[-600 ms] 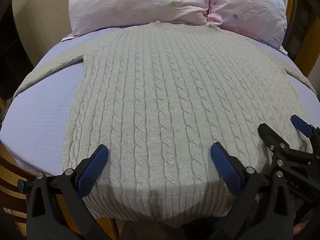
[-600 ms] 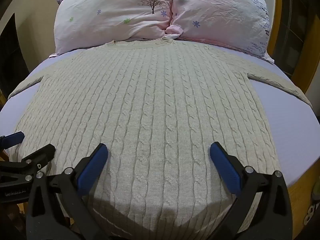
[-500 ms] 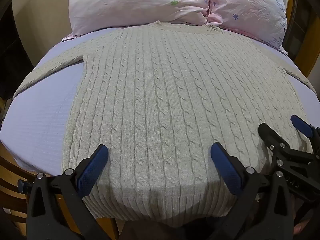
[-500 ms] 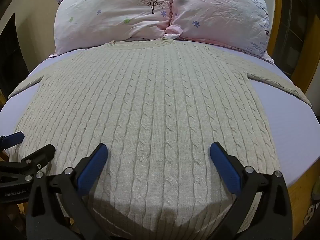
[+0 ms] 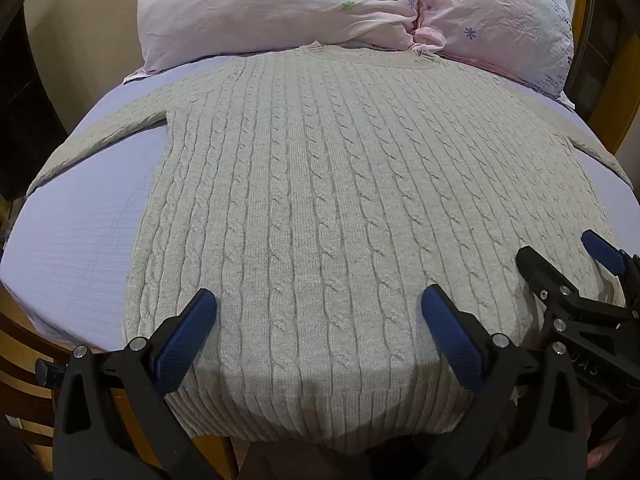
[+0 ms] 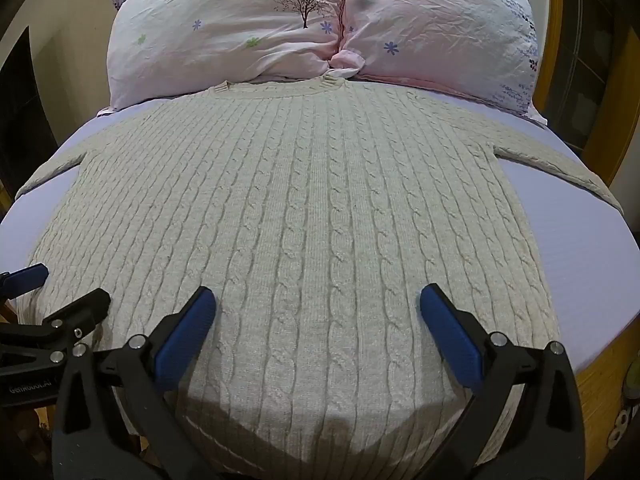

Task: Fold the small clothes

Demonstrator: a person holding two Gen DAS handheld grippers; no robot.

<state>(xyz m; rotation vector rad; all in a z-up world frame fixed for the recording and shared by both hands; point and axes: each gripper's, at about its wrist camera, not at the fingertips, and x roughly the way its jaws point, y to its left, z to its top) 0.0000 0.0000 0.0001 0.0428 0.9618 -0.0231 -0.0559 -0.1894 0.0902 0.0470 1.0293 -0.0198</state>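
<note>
Across the bed (image 5: pixel 76 248), covered in a pale lilac sheet, a cream cable-knit sweater (image 5: pixel 340 208) lies spread flat and face up, its ribbed neckline (image 6: pixel 280 90) touching the foot of two pink flowered pillows (image 6: pixel 248 28) at the far end. Both sleeves stretch outward: the left sleeve (image 5: pixel 104 136) runs to the left side of the bed, the right sleeve (image 6: pixel 560 168) to the right side. The ribbed hem (image 5: pixel 320 408) hangs slightly over the near edge of the bed, where a shadow falls across it. Above the hem's left half the left tool (image 5: pixel 318 332) hovers with its blue-padded fingers (image 5: pixel 184 336) spread wide, holding nothing. Beside it, over the hem's right half, the right tool (image 6: pixel 318 332) is likewise wide open and empty (its blue pads (image 6: pixel 448 332) sit clear of the knit, as far as the view shows). Each tool appears at the edge of the other's camera, the two close together side by side. A wooden bed frame (image 6: pixel 600 392) shows below the mattress at the right.
</note>
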